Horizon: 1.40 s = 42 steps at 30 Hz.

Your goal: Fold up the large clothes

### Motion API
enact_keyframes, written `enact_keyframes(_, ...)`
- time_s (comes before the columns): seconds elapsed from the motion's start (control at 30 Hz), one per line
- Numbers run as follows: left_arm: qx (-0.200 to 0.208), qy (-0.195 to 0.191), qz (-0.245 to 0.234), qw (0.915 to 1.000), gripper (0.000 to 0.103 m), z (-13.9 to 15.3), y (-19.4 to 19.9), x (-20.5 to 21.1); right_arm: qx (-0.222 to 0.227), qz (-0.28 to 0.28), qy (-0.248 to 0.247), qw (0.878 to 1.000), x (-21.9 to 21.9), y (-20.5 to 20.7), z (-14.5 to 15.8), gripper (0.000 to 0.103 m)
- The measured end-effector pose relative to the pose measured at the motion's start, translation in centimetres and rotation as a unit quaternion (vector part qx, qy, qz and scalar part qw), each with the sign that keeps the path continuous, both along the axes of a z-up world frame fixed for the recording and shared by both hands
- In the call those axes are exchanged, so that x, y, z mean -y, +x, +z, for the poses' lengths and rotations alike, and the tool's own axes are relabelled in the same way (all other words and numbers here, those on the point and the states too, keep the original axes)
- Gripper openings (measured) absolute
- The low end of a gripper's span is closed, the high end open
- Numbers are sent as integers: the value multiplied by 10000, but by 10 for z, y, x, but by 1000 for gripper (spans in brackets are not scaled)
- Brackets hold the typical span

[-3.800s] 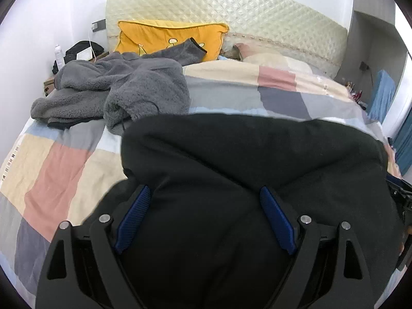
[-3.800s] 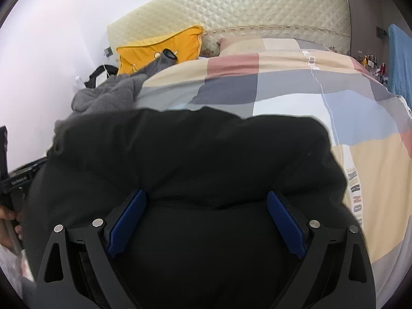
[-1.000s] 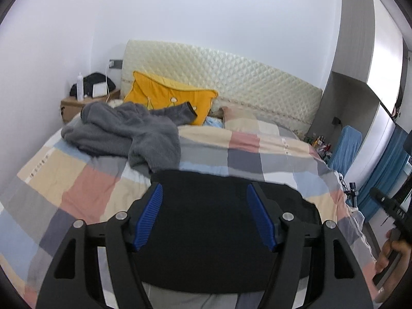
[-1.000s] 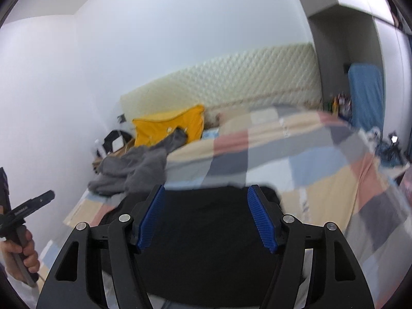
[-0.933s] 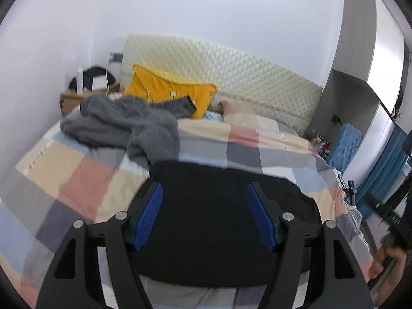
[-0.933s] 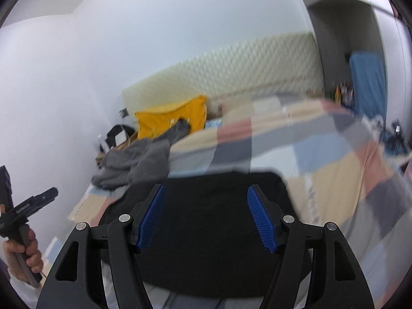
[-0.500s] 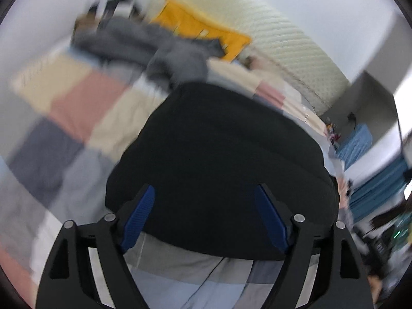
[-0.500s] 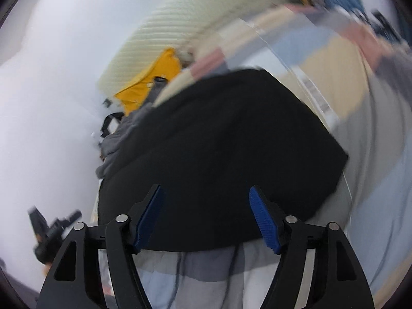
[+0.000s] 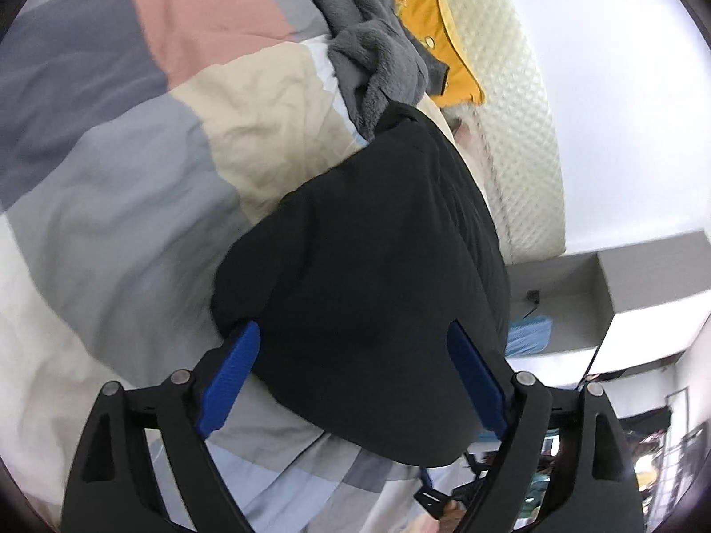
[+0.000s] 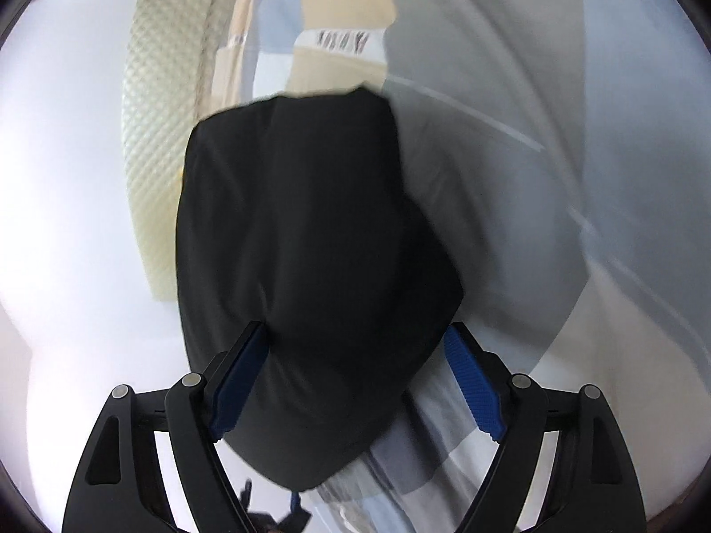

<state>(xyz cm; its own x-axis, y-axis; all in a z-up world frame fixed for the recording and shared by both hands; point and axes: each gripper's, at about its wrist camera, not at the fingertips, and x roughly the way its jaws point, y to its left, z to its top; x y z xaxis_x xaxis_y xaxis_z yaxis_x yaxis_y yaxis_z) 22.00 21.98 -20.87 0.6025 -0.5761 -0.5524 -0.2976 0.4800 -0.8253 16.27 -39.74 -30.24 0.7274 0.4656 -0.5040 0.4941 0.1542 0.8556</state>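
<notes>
A folded black garment (image 9: 377, 275) lies on the checked bedspread (image 9: 133, 177); it also shows in the right wrist view (image 10: 306, 266). My left gripper (image 9: 353, 355) is open, its blue pads on either side of the garment's near end, close above it. My right gripper (image 10: 355, 355) is open too, with its pads astride the garment's other end. Both views are rolled sideways and blurred. Whether the fingers touch the cloth cannot be told.
A grey fleece garment (image 9: 373, 53) lies heaped beyond the black one, by a yellow pillow (image 9: 444, 44) and the quilted cream headboard (image 9: 520, 133). A grey wardrobe niche (image 9: 577, 293) and blue cloth (image 9: 529, 333) stand to the bed's side.
Both grippers have dropped from high above the bed down to the black garment and rolled sideways, each one now at one end of it. Both stay open.
</notes>
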Motion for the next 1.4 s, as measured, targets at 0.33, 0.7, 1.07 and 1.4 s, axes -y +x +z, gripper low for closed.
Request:
enact_keyframes(0.33,-684,-155,94,9975,103,-42,24,-4,80,-301,70,9995,6,21,-6,82)
enact_keyframes(0.7,-126,-960,-81,9953,32,-30,19,1,702,-51,-662,9953,-4,15,28,14)
enact_keyframes(1.07,-335,-367,-317,9983,28,-15,-21,4,283,131,-1129,9931,-11,-24,32,13)
enact_keyframes(1.4,-461,-89,-256,9986,83,7,-25,0,-276,116,-1219,9921,-2,-40,38,73)
